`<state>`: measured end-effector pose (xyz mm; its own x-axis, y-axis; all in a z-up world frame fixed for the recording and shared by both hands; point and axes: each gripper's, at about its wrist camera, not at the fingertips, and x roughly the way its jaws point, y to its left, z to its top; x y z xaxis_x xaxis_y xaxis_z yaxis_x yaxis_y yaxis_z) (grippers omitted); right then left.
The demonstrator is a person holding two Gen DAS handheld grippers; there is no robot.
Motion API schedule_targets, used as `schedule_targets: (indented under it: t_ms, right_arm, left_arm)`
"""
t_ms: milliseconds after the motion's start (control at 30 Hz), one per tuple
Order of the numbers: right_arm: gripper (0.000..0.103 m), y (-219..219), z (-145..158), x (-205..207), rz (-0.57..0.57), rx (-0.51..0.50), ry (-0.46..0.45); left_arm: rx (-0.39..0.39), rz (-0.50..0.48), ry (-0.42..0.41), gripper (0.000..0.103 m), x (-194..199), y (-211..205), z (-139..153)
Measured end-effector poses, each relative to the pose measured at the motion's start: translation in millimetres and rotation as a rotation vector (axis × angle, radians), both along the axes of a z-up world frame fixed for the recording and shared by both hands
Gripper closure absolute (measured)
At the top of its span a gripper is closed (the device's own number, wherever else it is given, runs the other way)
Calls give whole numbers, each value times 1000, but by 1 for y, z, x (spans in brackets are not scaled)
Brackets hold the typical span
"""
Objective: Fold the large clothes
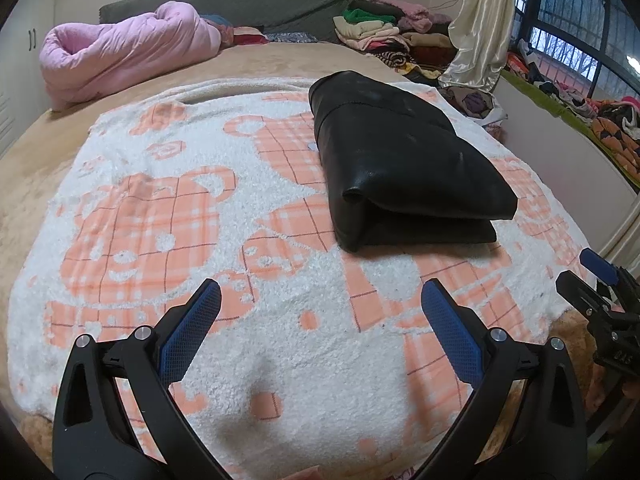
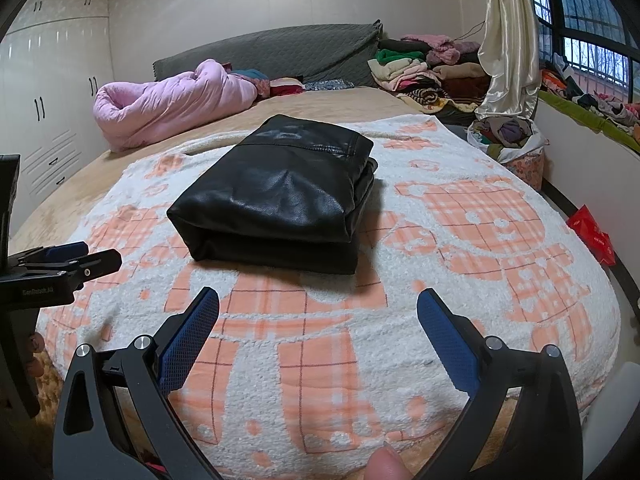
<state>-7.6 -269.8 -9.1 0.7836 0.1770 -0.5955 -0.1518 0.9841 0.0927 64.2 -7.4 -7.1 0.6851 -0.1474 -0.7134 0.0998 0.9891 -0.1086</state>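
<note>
Your black jacket [image 2: 276, 196] lies folded in a neat pile on the bear blanket [image 2: 480, 240], so the folding looks done. Your left gripper [image 1: 320, 300] and right gripper [image 2: 318, 308] are both wide open, holding nothing, just in front of it. Next, I think you press it flat or start another piece.

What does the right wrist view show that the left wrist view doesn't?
Only the right wrist view: a red bag past the blanket's right edge, and tall white wardrobe doors. Only the left wrist view: the clothes strewn along the window ledge. Both: the folded black leather garment lying on the bear-print blanket, the pink quilt, and both grippers, left gripper and right gripper, open and holding nothing.
</note>
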Motion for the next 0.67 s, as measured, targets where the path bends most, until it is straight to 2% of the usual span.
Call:
schedule_targets:
  t_ms: [267, 467, 533, 600, 667]
  right_arm:
    - [4, -7, 3, -3, -27, 9, -5]
    - [4, -49, 8, -14, -128, 43, -5]
    - [4, -81, 7, -18, -208, 45, 1]
    - [4, -118, 3, -26, -307, 58, 18]
    - [4, -182, -8, -40, -488, 55, 46]
  left_arm:
    - [-20, 19, 31, 9, 4, 4, -7]
    - [-9, 47, 34, 9, 8, 14, -8]
    - [-33, 69, 63, 9, 16, 29, -10]
    - [-101, 99, 100, 9, 29, 61, -14]
    - [-156, 139, 126, 9, 41, 100, -17]
